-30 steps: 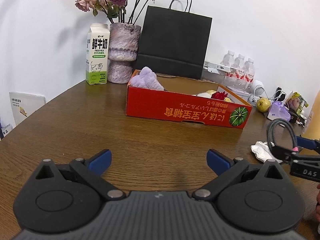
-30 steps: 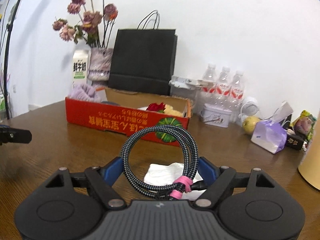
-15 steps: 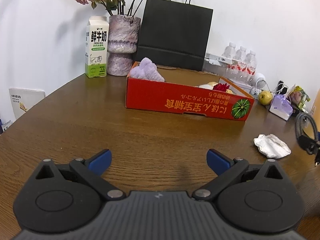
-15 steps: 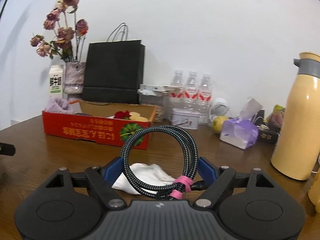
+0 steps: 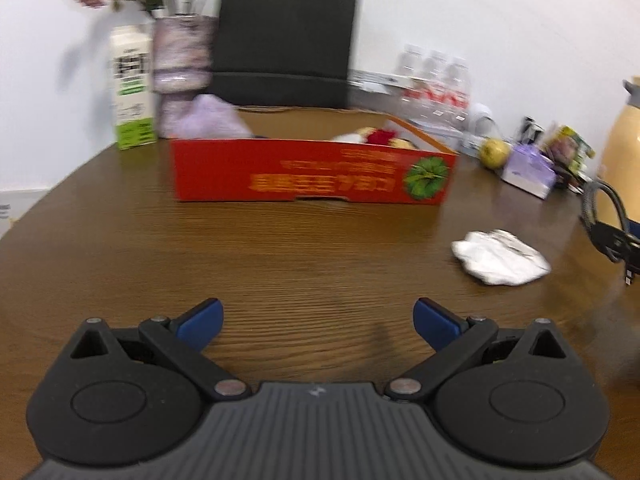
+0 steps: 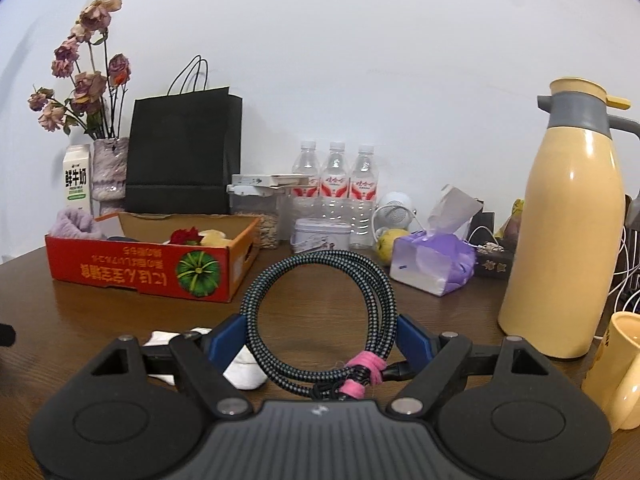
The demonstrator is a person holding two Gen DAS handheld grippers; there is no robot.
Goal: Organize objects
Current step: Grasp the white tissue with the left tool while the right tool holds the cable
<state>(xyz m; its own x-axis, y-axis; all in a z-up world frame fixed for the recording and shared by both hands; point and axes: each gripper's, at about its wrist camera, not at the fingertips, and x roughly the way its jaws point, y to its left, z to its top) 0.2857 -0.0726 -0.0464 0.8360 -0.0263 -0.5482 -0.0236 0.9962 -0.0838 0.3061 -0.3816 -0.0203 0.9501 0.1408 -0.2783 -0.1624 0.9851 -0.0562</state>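
Note:
My right gripper (image 6: 320, 332) is shut on a coiled black-and-teal braided cable (image 6: 380, 284) bound with a pink tie, and holds it upright above the wooden table (image 6: 328, 300). That cable (image 5: 590, 208) also shows at the right edge of the left wrist view. My left gripper (image 5: 318, 320) hovers open over bare wood with nothing between its fingers. A red cardboard box (image 5: 312, 176) with a purple cloth, a red flower and pale items stands ahead of it. The same box (image 6: 132, 268) is at the left in the right wrist view. A crumpled white tissue (image 5: 500, 258) lies on the table.
A yellow thermos (image 6: 568, 240) and a yellow mug (image 6: 624, 368) stand at the right. A purple tissue pack (image 6: 432, 260), water bottles (image 6: 336, 184), a black paper bag (image 6: 184, 156), a milk carton (image 6: 76, 178) and a flower vase (image 6: 108, 168) line the back wall.
My right gripper has carried the cable to the right, so the thermos and mug have come into its view. My left gripper has swung to the right; its picture is now blurred.

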